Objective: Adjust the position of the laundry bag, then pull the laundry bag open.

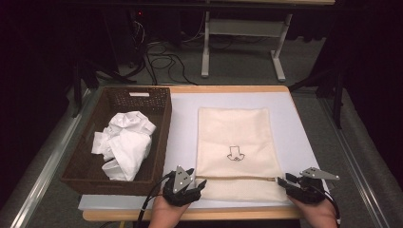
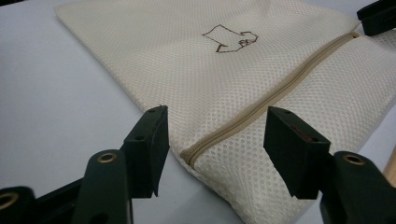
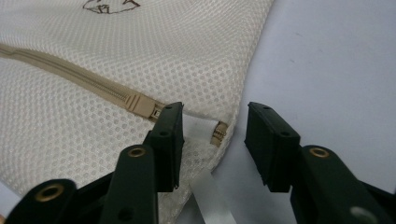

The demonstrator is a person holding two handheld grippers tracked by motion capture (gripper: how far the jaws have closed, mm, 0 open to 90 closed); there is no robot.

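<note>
A cream mesh laundry bag [image 1: 233,137] lies flat on the white table top, its tan zipper [image 1: 237,178] running across near the front edge. My left gripper [image 1: 199,183] rests at the zipper's left end. In the left gripper view its jaws [image 2: 215,135] stand apart over the bag's edge [image 2: 233,70] and the zipper end [image 2: 191,156], without pressing on it. My right gripper [image 1: 283,180] is at the zipper's right end. It is open [image 3: 215,126], with the bag's corner between the jaws and the slider [image 3: 140,103] just left of the left jaw.
A dark wicker basket [image 1: 164,137] with crumpled white clothes [image 1: 124,142] stands left of the bag. The table's wooden front edge [image 1: 237,214] runs close under both hands. A pale strip [image 3: 210,200] lies under the right jaws.
</note>
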